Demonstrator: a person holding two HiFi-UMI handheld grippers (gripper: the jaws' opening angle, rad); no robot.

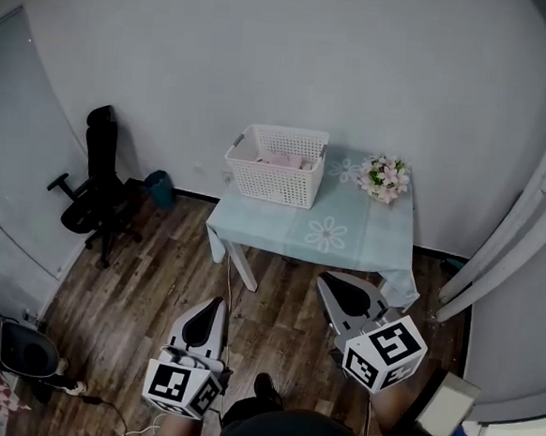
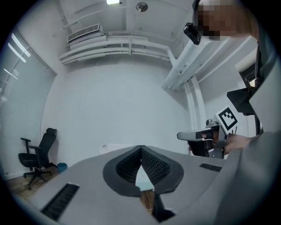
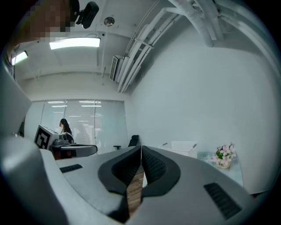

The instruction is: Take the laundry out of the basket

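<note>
A white slatted laundry basket stands on the far left part of a small table covered by a pale blue flowered cloth. Pale pink laundry shows inside the basket. Both grippers hang well short of the table, over the wooden floor. My left gripper is shut with nothing in it; its jaws meet at the tip. My right gripper is shut and empty too, jaws together. The basket appears far off in the right gripper view.
A vase of pink flowers sits on the table's far right corner. A black office chair stands by the left wall, a small blue bin beside it. A white curtain or column runs along the right.
</note>
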